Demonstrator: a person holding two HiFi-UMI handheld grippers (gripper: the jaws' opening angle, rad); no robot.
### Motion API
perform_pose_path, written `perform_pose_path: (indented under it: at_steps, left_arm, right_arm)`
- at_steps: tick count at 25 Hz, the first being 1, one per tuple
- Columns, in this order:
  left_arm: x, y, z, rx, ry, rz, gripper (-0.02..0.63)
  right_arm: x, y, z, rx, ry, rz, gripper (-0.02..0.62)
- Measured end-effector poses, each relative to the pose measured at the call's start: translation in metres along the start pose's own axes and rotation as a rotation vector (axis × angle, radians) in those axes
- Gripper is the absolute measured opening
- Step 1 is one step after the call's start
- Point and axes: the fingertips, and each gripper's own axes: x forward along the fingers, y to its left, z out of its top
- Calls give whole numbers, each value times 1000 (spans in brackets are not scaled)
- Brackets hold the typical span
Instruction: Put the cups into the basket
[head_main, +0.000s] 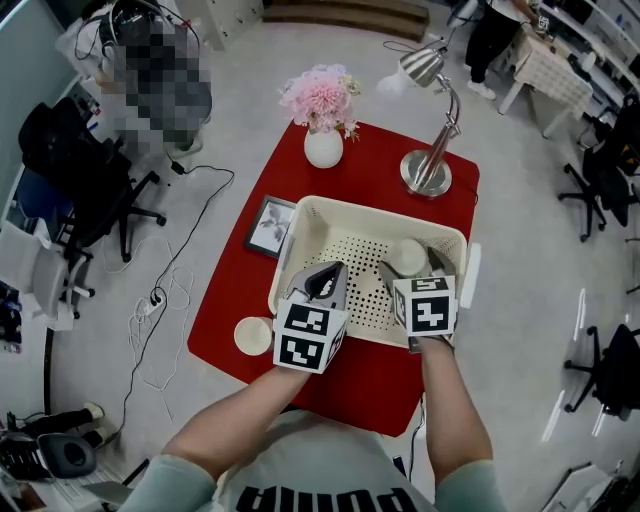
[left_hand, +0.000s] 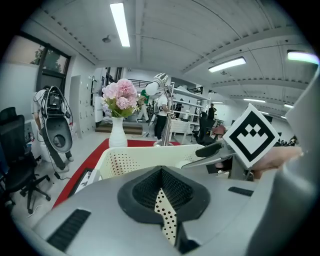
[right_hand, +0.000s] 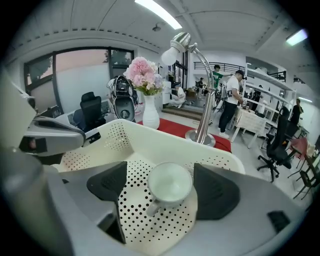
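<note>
So, head view: your basket (head_main: 288, 255) sits mid tabletop (head_main: 370, 385), one cup (head_main: 407, 254) inside by its right wall, another cup (head_main: 253, 335) out by the tabletop's left edge. Left gripper view: left gripper (left_hand: 161, 187) fingers are closed on nothing, over the basket's near-left corner. Right gripper view: right gripper (right_hand: 162, 185) fingers spread either side of the cup, gaps both sides.

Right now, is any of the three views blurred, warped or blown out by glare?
Head view: evenly lit, sharp, edges bent by the wide lens. Left gripper view: strong fisheye with dark corners, the ceiling light strip glaring. Right gripper view: same fisheye; the cup in the basket is sharp, the window washed out.
</note>
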Motion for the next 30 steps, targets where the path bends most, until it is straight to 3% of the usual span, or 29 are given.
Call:
perform_pose_path:
  at_steps: [13, 23, 24, 26, 30]
  left_arm:
    - [-40, -14, -4, 25, -70, -11, 5]
    - [-86, -33, -20, 63, -125, -33, 5]
    - [-90, -34, -22, 66, -126, -36, 5]
    - [-98, -34, -28, 67, -128, -38, 5]
    - [-118, -23, -40, 60, -139, -19, 5]
  right_arm:
    - [-82, 38, 6, 31, -155, 8, 396]
    - [-118, 94, -35, -3, -144, 50, 378]
    - [-121, 99, -38, -8, -142, 46, 353]
    - [-125, 109, -44, -20, -144, 32, 227]
    - [-131, 130, -49, -50, -160, 24, 59]
